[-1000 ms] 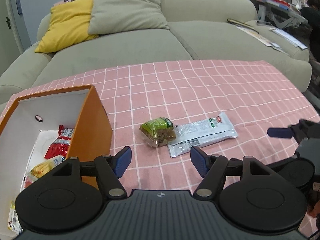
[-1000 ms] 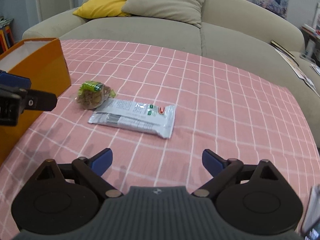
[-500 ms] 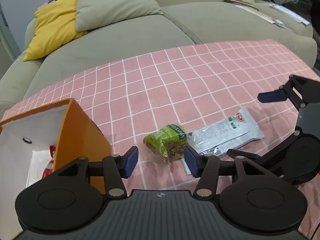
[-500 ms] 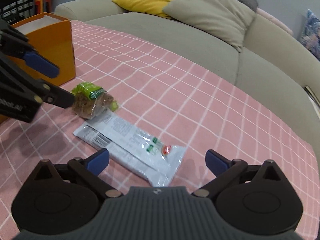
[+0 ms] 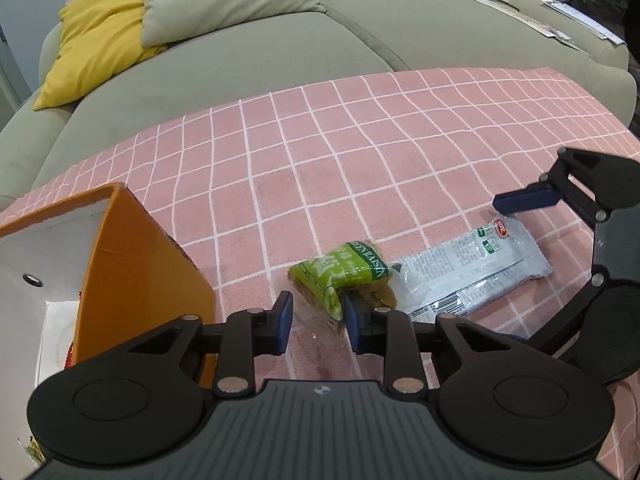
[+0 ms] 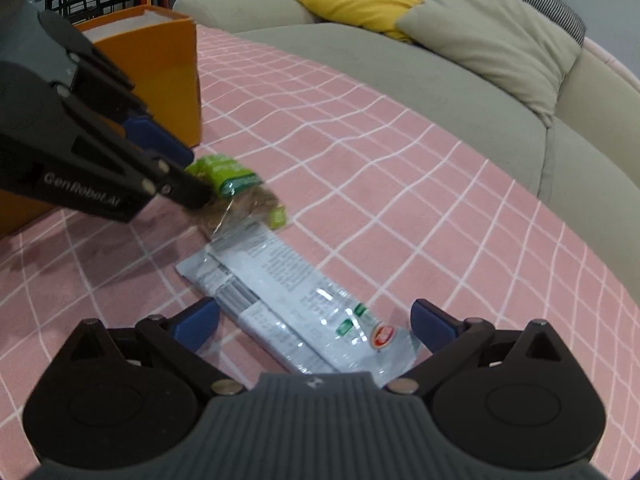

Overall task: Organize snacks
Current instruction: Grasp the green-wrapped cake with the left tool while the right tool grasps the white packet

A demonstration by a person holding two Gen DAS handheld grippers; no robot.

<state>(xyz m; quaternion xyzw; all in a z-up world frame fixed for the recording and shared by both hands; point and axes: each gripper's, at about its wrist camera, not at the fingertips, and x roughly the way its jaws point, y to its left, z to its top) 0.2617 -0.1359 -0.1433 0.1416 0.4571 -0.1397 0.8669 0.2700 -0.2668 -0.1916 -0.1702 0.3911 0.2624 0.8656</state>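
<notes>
The left gripper has just been closing its jaws on the green raisin packet. The right gripper, jaws wide apart, straddles the silver packet. Next, probably lift the raisins into the orange box

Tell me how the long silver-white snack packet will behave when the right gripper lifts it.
The silver-white packet lies flat and thin, so it is probably light. Its glossy, crinkled film suggests that it may slip or flex, drooping at the ends. The right gripper stands open astride one end, so an off-centre grip would likely let it dangle.
</notes>
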